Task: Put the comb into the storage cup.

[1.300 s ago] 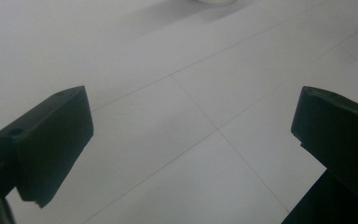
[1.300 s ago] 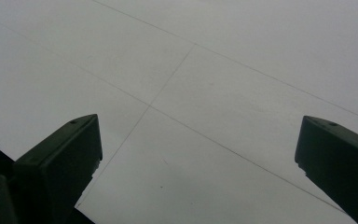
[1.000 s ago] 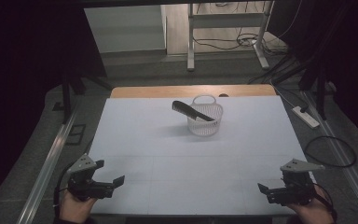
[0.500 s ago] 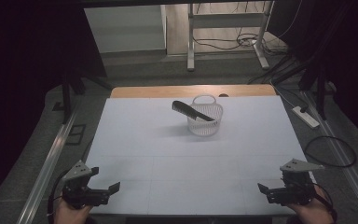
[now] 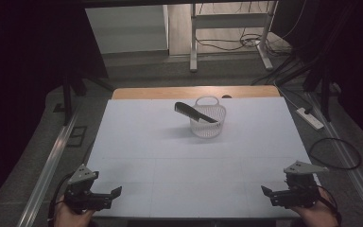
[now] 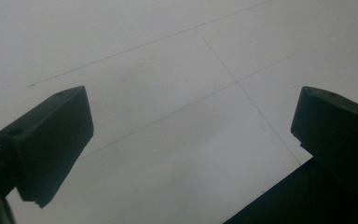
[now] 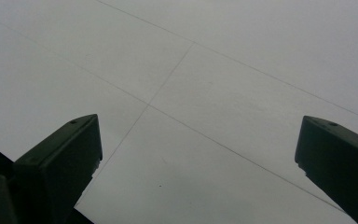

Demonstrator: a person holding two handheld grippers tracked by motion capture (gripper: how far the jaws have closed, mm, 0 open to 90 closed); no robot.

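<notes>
High view: black comb (image 5: pixel 196 112) lies across the rim of the white wire basket (image 5: pixel 209 124), far table centre. Left gripper (image 5: pixel 115 193) and right gripper (image 5: pixel 266 191) at near corners, both jaws wide apart, holding nothing

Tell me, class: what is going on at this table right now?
A person holds a gripper in each hand at the near edge of a white table. The left gripper and the right gripper are both open and hold nothing, with bare tabletop between their jaws. Far from both, toward the back of the table, a black comb lies tilted across the rim of a small white basket. Neither gripper touches either thing.
</notes>
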